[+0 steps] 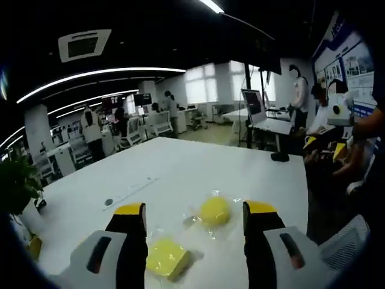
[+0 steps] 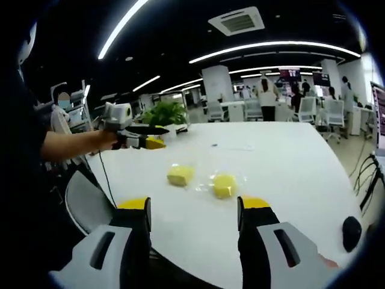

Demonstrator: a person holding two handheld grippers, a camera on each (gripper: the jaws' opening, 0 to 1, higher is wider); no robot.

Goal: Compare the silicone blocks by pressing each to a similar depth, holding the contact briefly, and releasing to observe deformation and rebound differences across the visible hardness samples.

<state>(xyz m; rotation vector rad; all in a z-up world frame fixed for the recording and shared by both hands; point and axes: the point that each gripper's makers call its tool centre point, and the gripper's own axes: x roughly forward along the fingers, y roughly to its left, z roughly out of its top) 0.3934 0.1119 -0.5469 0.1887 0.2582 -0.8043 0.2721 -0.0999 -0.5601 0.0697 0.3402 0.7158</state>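
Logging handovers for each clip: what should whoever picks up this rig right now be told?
Left gripper: open, holding nothing, raised above the table with both blocks between its jaws in the left gripper view.
Right gripper: open, holding nothing, back from the table edge.
Two yellow silicone blocks lie apart on the white table, each on clear plastic film: the squarish block and the rounder block.
Neither block is being touched; nothing shows whether either has been pressed.
Left: press each to similar depth, hold, release, compare rebound.

No text, label, brand or number can be read. The wall posters [image 1: 355, 66] and distant screens [image 2: 290, 74] carry print, but it is too small and blurred.
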